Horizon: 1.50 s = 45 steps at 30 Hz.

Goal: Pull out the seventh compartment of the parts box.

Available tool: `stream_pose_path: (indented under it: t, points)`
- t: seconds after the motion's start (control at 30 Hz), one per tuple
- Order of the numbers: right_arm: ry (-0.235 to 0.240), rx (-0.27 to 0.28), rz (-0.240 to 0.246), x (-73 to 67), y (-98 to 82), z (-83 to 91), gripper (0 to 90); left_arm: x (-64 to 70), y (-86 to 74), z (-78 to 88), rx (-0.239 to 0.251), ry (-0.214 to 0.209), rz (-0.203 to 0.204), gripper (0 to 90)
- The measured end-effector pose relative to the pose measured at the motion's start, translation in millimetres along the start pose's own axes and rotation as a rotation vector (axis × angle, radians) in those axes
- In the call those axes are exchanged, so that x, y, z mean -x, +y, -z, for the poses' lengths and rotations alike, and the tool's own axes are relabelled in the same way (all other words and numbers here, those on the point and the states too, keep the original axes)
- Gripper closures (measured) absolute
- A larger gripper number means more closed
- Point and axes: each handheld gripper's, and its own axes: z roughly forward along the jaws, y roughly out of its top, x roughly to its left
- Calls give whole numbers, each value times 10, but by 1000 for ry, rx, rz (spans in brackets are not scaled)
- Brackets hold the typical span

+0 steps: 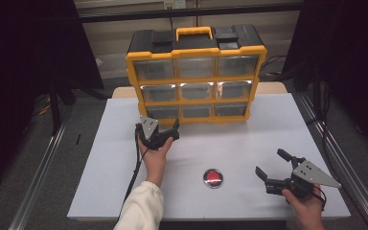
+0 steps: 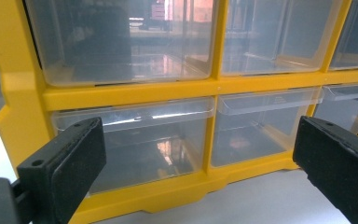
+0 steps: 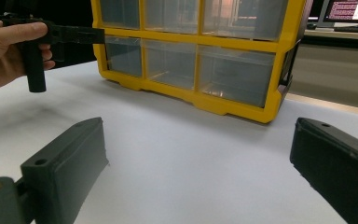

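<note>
Drawer cabinet (image 1: 196,76), yellow frame with black top and yellow handle, stands upright at the far middle of the white table (image 1: 268,129), front facing the person so all 9 clear drawers in a 3x3 grid can be reached; drawers look shut and empty as far as can be told. Left gripper (image 1: 159,129) sits just in front of the bottom-left drawer (image 2: 135,144), jaws spread wide with nothing between them, pointed at the drawer front, likely lining up to pull its lip. Left hand (image 1: 154,155) holds it low so the jaws are level with the bottom row. Right gripper (image 1: 273,166) waits well apart at the near right of the table, jaws also wide open and empty, seemingly parked out of the way. Round metal disc with red centre (image 1: 213,178) lies flat on the table between the 2 hands, nearer the right one, maybe the item meant for a drawer. No brand or label readable on the cabinet; screen at top right of the right gripper view has text too small to read
</note>
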Motion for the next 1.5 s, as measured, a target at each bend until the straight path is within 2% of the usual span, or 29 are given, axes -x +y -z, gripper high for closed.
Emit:
stream_pose_path:
  t: [0.1, 0.17, 0.2, 0.5, 0.53, 0.6, 0.63, 0.77, 0.83, 0.93, 1.03, 1.07, 1.17, 1.27, 1.33, 1.4, 1.43, 1.5]
  points:
    - [-1, 1, 1, 1, -1, -2, 32, -4, -15, -22, 6, 6, 19, 27]
    - [-1, -2, 2, 3, 0, 2, 32, -27, -19, -32, -2, 15, 14, 27]
    - [-1, 1, 2, 2, 0, -1, 32, -26, -22, -38, 6, 21, 30, 27]
    - [0, 1, 2, 2, 0, -2, 32, -74, -39, -69, 8, 42, 35, 27]
    - [-1, 1, 0, 0, 0, -1, 32, -67, -41, -73, 4, 56, 40, 27]
    - [3, 3, 3, 1, 0, -2, 32, -80, -49, -81, 6, 50, 32, 27]
    - [2, 3, 4, 2, 0, -1, 32, -82, -54, -96, 8, 51, 41, 27]
    - [2, -4, 2, -1, 0, 0, 32, -65, -47, -122, 6, 52, 35, 27]
    - [4, 1, 4, 0, -1, -4, 32, -51, -27, -153, 6, 56, 11, 27]
    - [4, 2, 5, 1, 0, -4, 32, -48, -26, -173, 1, 44, 23, 27]
    - [4, 0, 5, 1, 1, 0, 33, -43, -46, -217, 0, 64, 19, 27]
    - [5, 0, 5, 1, 1, 0, 33, -47, -49, -222, -9, 66, 0, 27]
    - [6, 1, 6, 1, 0, -2, 33, -39, -59, -244, -7, 80, 3, 27]
    - [3, 0, 5, 1, 1, -2, 33, -62, -73, -265, -8, 70, -1, 33]
    - [4, 0, 5, 1, 1, -2, 33, -87, -86, -285, -6, 88, 21, 33]
    - [4, 0, 6, 2, 1, -2, 33, -97, -88, -295, -4, 90, 18, 33]
    - [2, 0, 4, 0, 1, -3, 33, -108, -86, -290, -19, 93, 1, 33]
    - [5, 2, 6, 1, 0, -5, 33, -113, -82, -314, -30, 92, 1, 30]
